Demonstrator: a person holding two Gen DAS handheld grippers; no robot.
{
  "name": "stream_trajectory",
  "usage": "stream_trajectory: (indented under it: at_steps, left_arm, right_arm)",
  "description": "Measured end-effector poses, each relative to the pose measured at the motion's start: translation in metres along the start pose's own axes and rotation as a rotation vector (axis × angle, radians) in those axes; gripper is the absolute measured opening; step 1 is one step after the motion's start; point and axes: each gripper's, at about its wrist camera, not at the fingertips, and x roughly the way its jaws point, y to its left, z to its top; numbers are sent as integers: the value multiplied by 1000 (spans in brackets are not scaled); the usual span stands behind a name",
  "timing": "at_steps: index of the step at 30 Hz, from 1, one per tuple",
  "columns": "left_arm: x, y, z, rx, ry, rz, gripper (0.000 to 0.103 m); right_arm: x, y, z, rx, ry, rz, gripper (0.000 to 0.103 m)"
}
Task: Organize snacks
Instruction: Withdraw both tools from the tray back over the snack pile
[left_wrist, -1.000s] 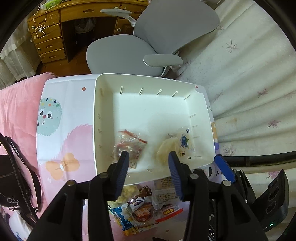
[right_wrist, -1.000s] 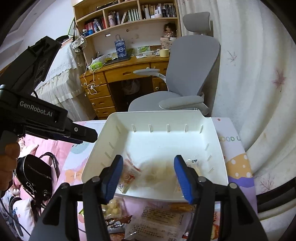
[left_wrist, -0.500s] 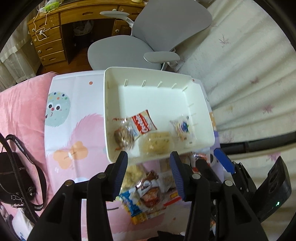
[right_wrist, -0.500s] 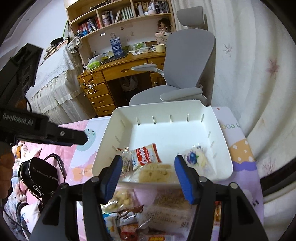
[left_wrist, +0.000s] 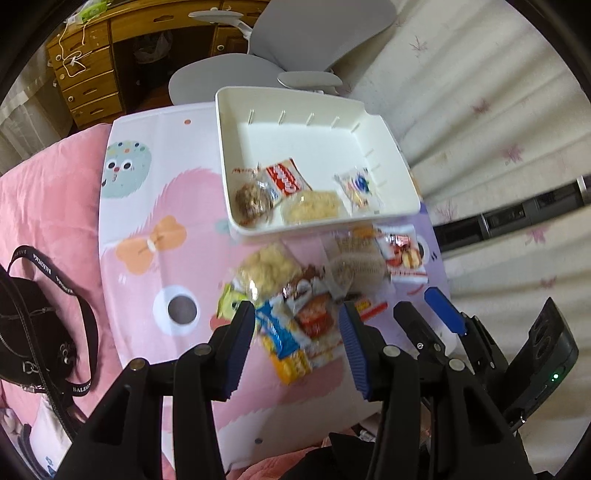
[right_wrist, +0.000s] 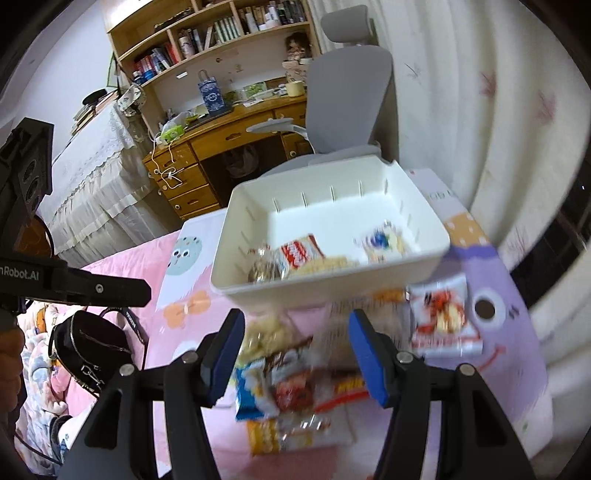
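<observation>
Four wrapped snacks lie in the near end of the white bin (left_wrist: 384, 140): a round brown cookie (left_wrist: 253, 199), a red-and-white packet (left_wrist: 286, 179), a pale crumbly square (left_wrist: 314, 210) and a blue-marked packet (left_wrist: 356, 186). A loose heap of snack packets (left_wrist: 295, 295) sits on the printed mat (left_wrist: 147, 184) just in front of the bin; left hand-held gripper (left_wrist: 297, 325) and right hand-held gripper (right_wrist: 295, 339) both hang above the heap, jaws spread, pinching nothing

a plain white rectangular plastic bin (left_wrist: 388, 129) sits on a pink and lilac cartoon-printed mat (left_wrist: 147, 206) with an orange bow and a mint speckled face. inside it lies a red-and-white snack packet (left_wrist: 286, 178); just outside, a blue-and-yellow wrapper (right_wrist: 251, 387). the blue-padded black left gripper (left_wrist: 297, 332) and blue-padded black right gripper (right_wrist: 295, 343) match.
</observation>
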Motion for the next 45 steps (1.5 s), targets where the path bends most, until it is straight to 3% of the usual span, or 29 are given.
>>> stream_trajectory:
  at_steps: [12, 22, 29, 45]
  left_arm:
    - [-2, -12, -59, 87, 9, -7, 47]
    - [11, -23, -84, 134, 4, 23, 69]
    - [29, -33, -87, 86, 19, 82, 78]
    - [68, -86, -53, -69, -27, 203, 80]
  right_arm:
    - [-37, -10, -71, 113, 18, -63, 59]
    - [-55, -38, -96, 189, 28, -105, 59]
    - [-49, -71, -93, 204, 54, -101, 59]
    - [1, -165, -30, 115, 174, 29, 59]
